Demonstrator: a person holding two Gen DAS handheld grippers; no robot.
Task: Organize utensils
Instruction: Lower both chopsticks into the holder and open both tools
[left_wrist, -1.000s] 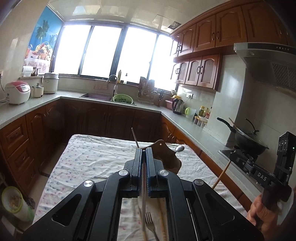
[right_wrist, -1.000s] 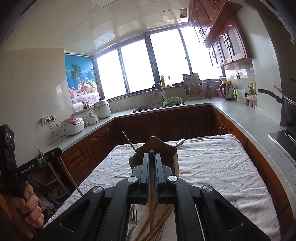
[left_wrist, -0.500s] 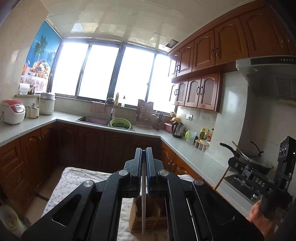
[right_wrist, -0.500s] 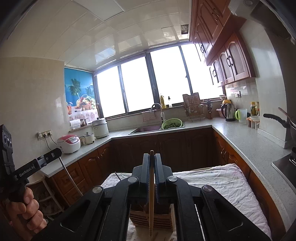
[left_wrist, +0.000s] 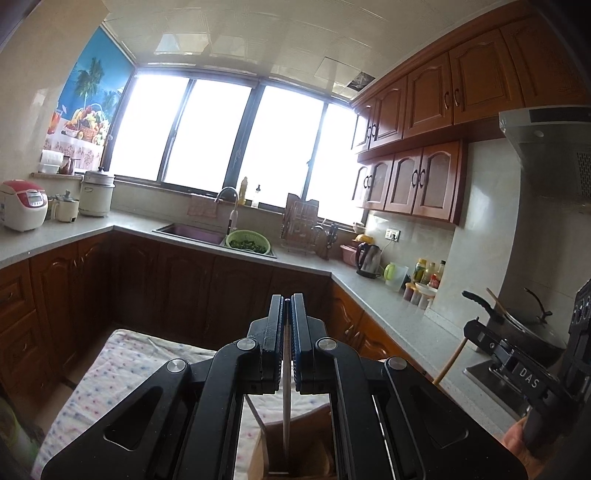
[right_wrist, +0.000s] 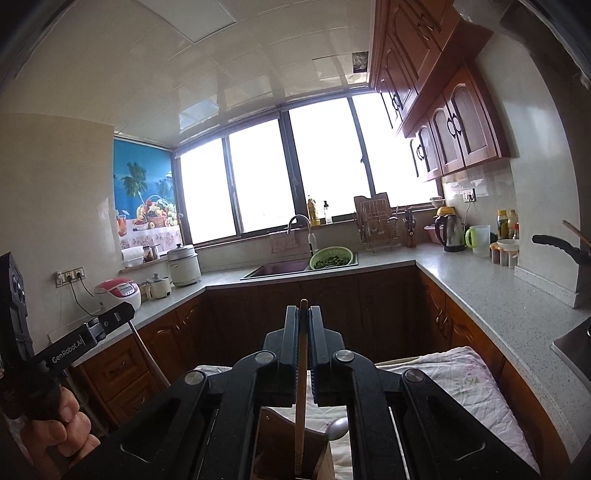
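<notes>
- Pinching a thin grey metal chopstick (left_wrist: 286, 402) in the closed left gripper (left_wrist: 287, 314); clamping a tan wooden chopstick (right_wrist: 301, 398) in the closed right gripper (right_wrist: 303, 325).
- Hanging over the wooden utensil holder (right_wrist: 280, 446) on the floral tablecloth (left_wrist: 122, 369).
- Hiding the holder's compartments behind gripper bodies; lower tips hard to place.
- Running lengthwise between the fingers, near upright, tips pointing down into the holder.

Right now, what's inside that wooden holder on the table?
A spoon pokes out of the wooden holder. The right tongs lower a wooden chopstick in; the left tongs lower a metal chopstick. The tongs cover the holder's bottom.
</notes>
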